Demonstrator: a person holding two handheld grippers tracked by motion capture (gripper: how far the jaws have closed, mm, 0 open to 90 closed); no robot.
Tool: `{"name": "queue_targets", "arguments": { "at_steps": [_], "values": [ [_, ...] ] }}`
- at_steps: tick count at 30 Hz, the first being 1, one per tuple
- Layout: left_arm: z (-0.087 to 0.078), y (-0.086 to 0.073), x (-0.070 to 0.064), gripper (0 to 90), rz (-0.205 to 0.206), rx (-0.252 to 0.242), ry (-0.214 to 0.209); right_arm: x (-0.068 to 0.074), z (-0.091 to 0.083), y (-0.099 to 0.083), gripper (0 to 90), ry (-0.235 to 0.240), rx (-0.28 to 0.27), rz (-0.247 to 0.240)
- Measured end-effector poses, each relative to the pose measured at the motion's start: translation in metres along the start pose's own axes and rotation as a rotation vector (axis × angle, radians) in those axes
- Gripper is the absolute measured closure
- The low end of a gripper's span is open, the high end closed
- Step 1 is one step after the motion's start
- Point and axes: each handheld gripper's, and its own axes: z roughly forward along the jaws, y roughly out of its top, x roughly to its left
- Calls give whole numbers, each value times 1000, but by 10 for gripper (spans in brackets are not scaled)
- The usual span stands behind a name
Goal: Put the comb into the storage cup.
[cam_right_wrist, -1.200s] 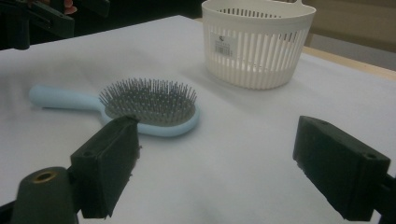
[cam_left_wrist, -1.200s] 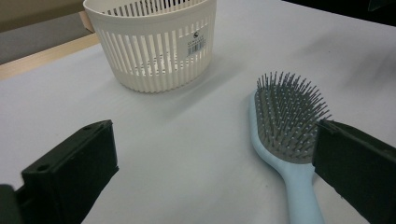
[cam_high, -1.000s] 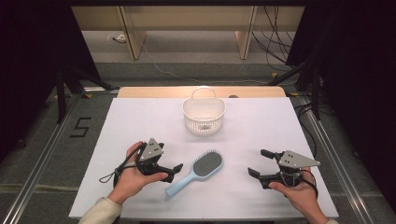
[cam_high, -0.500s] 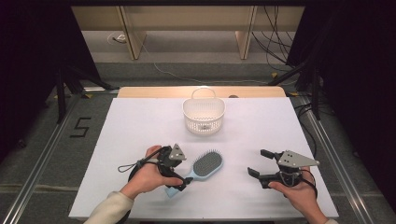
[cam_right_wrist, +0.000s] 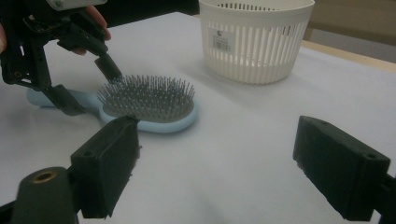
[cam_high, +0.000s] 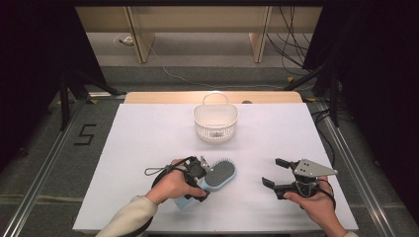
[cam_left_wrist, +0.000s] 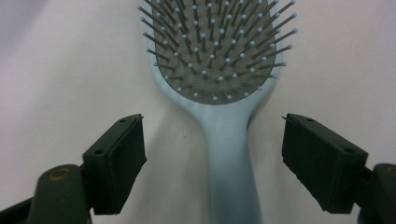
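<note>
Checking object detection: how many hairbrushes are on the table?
1. The light blue hairbrush lies bristles up near the front of the white table, its handle between the open jaws of the left gripper. Inside of the white basket is not fully visible.

The hairbrush (cam_left_wrist: 219, 93) runs off top and bottom edges (left gripper view); the basket (cam_right_wrist: 256, 37) label's print is too small to read.
</note>
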Motion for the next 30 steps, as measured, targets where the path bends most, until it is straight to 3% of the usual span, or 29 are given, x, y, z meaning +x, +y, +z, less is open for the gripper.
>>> {"name": "queue_targets", "arguments": {
  "at_steps": [12,22,30],
  "values": [
    [10,8,1,325,10,95,8,0,0,0,157,-2,5,0],
    [10,17,0,384,41,163,-14,0,0,0,156,-1,7,0],
    [11,22,0,441,42,199,-23,0,0,-1,156,-3,9,1]
  ]
}}
